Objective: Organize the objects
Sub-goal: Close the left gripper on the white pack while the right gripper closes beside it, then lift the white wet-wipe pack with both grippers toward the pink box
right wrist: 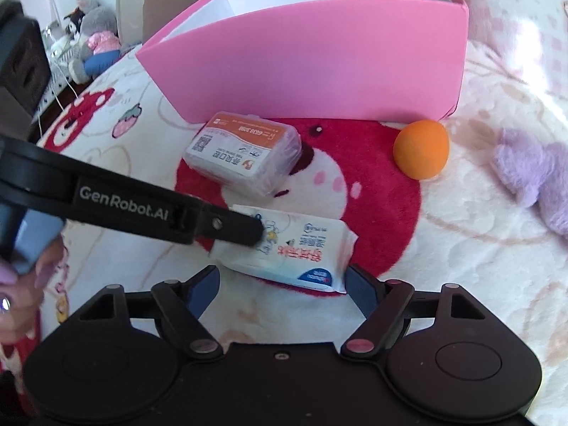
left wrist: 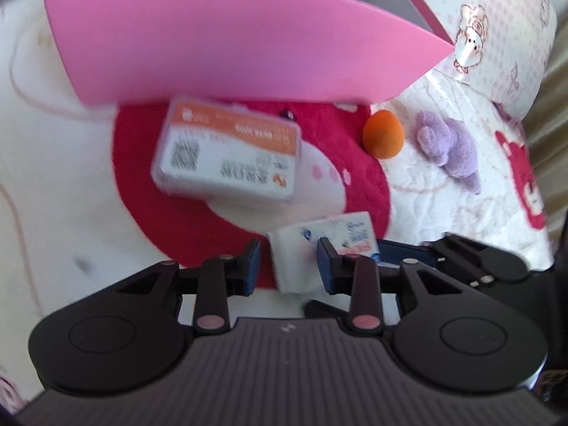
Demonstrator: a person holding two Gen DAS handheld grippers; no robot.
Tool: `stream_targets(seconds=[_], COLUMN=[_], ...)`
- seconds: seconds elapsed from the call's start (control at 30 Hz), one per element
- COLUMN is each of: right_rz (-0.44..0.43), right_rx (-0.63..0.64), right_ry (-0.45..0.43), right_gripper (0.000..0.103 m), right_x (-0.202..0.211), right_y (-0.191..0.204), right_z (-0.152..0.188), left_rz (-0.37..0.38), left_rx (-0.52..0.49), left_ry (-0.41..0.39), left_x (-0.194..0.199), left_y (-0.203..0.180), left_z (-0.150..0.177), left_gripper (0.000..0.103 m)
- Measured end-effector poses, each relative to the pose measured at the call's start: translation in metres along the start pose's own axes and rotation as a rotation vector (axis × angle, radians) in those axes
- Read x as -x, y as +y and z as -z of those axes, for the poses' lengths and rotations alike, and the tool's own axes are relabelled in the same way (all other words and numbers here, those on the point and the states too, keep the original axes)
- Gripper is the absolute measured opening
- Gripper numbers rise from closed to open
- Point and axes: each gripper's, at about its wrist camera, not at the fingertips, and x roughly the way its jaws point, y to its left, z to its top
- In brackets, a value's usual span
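The left claw (left wrist: 288, 264) pinched the tissue pack (right wrist: 287, 248); the right claw (right wrist: 282, 285) stood wide around its six-o'clock end, not gripping.

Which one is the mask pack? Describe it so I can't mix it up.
Find the pink box on the bedspread. Right at its front wall, on the red bear print, lies the mask pack. Unlike the blue-printed tissue pack nearer the cameras, it has an orange band and a QR code.

I'm seeing bright daylight washing out the bedspread (right wrist: 504, 81) top right. My left view is smearing with motion blur; the pink box (left wrist: 213, 46) is bowing from fisheye. Right view sharper.
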Motion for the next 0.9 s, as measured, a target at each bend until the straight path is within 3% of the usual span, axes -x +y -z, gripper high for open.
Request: stream_targets(seconds=[0.07,0.17,0.43,0.9], right_rz=[-0.042,-0.053,0.006,0.111], right_rx=[-0.024,-0.053,-0.007,0.064], right_ry=[0.017,0.015,-0.001,-0.016], right_gripper=[0.09,0.089,0.091,0.09], right_x=[-0.001,-0.003,-0.01,-0.01], right_y=[-0.002,-0.006,0.002,0.012], right_z=[-0.002,-0.003,-0.001,0.002], left_rz=[0.022,0.006,0.025,-0.007], left_rx=[0.055,0.029,0.038,0.068], left_ry=[0.041,0.042,0.075,-0.008], left_x=[-0.005,-0.004,-0.006,-0.001], left_y=[0.003,-0.006,-0.005,0.003], left_z=[0.0,0.001,0.001,0.0], left_gripper=[0.035,0.034,0.036,0.029])
